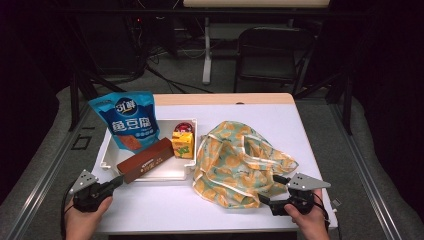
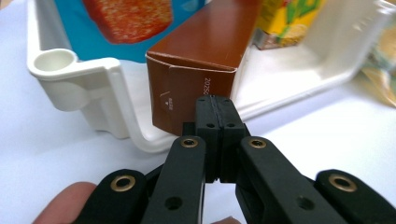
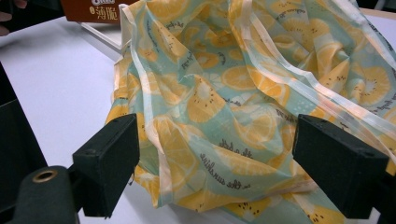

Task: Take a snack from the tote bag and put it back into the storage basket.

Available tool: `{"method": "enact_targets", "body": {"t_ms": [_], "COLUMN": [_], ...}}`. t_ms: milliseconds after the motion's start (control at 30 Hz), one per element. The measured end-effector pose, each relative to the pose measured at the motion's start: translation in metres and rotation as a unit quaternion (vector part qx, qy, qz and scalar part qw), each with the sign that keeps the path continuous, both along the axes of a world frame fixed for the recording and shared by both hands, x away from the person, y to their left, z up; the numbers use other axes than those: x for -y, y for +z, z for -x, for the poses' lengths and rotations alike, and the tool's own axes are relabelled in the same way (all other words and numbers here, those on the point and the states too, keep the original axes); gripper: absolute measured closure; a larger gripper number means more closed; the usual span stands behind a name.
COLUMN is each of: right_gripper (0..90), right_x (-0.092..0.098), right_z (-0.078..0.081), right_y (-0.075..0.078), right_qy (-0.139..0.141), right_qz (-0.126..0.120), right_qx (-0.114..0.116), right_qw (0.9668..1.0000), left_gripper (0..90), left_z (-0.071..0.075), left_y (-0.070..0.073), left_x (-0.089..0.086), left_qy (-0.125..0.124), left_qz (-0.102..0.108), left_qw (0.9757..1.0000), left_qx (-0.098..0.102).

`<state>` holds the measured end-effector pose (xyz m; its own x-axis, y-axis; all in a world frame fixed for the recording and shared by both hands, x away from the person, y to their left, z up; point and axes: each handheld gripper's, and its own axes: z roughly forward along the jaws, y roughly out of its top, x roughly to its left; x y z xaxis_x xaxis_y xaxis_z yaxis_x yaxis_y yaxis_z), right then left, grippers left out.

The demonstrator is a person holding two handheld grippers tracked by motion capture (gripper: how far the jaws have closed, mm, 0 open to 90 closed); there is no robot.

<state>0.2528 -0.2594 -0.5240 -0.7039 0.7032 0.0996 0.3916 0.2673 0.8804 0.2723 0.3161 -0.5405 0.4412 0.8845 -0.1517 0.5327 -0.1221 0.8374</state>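
The left tool (image 2: 215,105), jaws pressed together, sits just before the brown box (image 2: 205,56) overhanging the white tray (image 2: 93,79).

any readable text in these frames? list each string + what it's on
"鱼豆腐": blue snack pouch, large white characters; the round logo above them is too small to read.
"薄脆": brown box, white characters, cut off at the frame edge.
"2025", partly hidden: brown box end flap.
"the sunshine": orange-print bag, repeated script; other words blurred.
Yellow drink carton: print unreadable.
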Motion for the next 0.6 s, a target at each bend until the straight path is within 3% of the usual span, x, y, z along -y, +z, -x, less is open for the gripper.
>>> {"method": "enact_targets", "body": {"t_ms": [200, 400, 600], "right_gripper": [15.0, 15.1, 15.1], "right_x": [-0.002, 0.001, -0.002], "right_z": [0.000, 0.002, 0.002], "right_y": [-0.001, -0.002, -0.001], "right_qy": [0.003, -0.001, 0.002], "right_qz": [0.006, 0.002, 0.001], "right_qx": [-0.002, -0.002, 0.000], "right_qw": [1.0000, 1.0000, 1.0000], "left_gripper": [90.0, 89.3, 90.0], "left_z": [-0.020, -0.013, -0.031], "left_y": [-0.007, -0.005, -0.011], "left_x": [-0.003, 0.002, 0.026], "left_qy": [0.052, 0.037, 0.051], "left_qz": [0.001, 0.023, -0.004], "left_qw": [0.9985, 0.9988, 0.9977], "left_qx": [-0.018, -0.021, -0.044]}}
